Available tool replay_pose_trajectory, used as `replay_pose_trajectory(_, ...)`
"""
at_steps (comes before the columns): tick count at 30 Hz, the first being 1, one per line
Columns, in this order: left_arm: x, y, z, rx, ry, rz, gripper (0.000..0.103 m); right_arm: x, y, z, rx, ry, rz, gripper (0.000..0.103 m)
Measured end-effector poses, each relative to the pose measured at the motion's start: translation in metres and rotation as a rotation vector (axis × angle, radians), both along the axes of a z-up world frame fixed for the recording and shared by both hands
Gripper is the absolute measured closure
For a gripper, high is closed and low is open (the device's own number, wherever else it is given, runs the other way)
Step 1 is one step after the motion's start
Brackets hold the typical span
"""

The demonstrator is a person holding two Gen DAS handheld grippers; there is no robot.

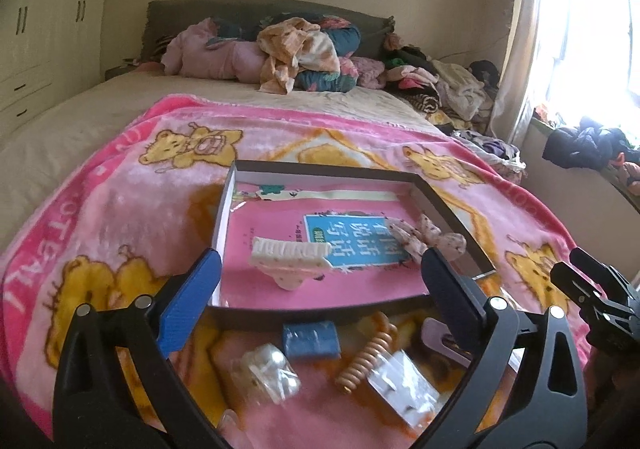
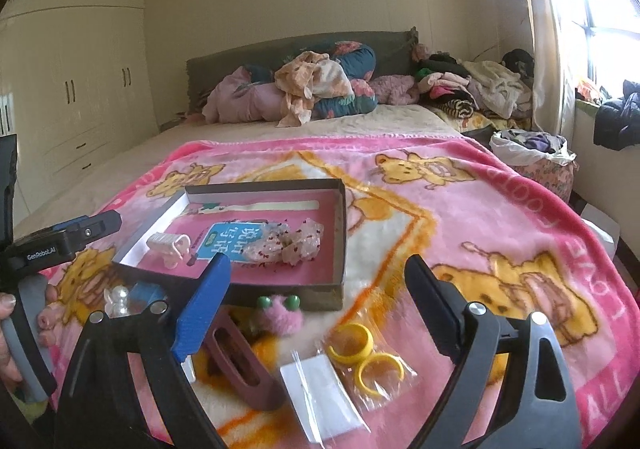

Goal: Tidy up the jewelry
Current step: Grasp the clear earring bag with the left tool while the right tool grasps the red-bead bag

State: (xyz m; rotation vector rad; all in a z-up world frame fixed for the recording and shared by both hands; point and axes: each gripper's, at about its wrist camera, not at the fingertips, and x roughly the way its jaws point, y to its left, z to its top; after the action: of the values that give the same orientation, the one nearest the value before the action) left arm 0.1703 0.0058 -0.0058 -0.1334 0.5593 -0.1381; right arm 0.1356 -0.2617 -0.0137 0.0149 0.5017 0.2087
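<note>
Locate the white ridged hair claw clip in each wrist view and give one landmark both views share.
Left wrist view: the white ridged hair claw clip sits low in the centre, inside the shallow cardboard box, near its front-left corner.
Right wrist view: left of centre, at the box's left end.
Shared landmark: the teal label on the pink book lining the box.

Your bed (image 2: 120,153) is carrying a pink bear blanket (image 2: 480,209).
You are looking at a shallow box (image 2: 342,249) lying mid-blanket; a pink pompom (image 2: 280,319), maroon clip (image 2: 240,365) and bagged yellow rings (image 2: 366,355) are sitting at its 6 o'clock, with bedding (image 2: 312,89) piling at 12.
</note>
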Motion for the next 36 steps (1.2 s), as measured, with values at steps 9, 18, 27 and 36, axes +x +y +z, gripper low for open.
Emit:
replay_pose_trajectory(9, -0.022, -0.014, 0.000, 0.018, -0.012, -0.039, 0.012, -0.027, -0.010, -0.004, -0.009, 0.011, -0.007, 0.017)
replay_pose_trajectory(18, -0.038, -0.031, -0.010, 0.036, 0.014, -0.082, 0.012, -0.045, -0.022, -0.013, -0.013, 0.041, -0.015, 0.017)
replay_pose_trajectory(27, -0.050, -0.047, -0.032, 0.039, 0.096, -0.138, 0.012, -0.057, -0.025, -0.028, -0.014, 0.099, 0.025, 0.017)
replay_pose_trajectory(36, -0.054, -0.067, -0.063, 0.035, 0.195, -0.186, 0.012, -0.052, -0.028, -0.056, 0.002, 0.210, 0.067, 0.017)
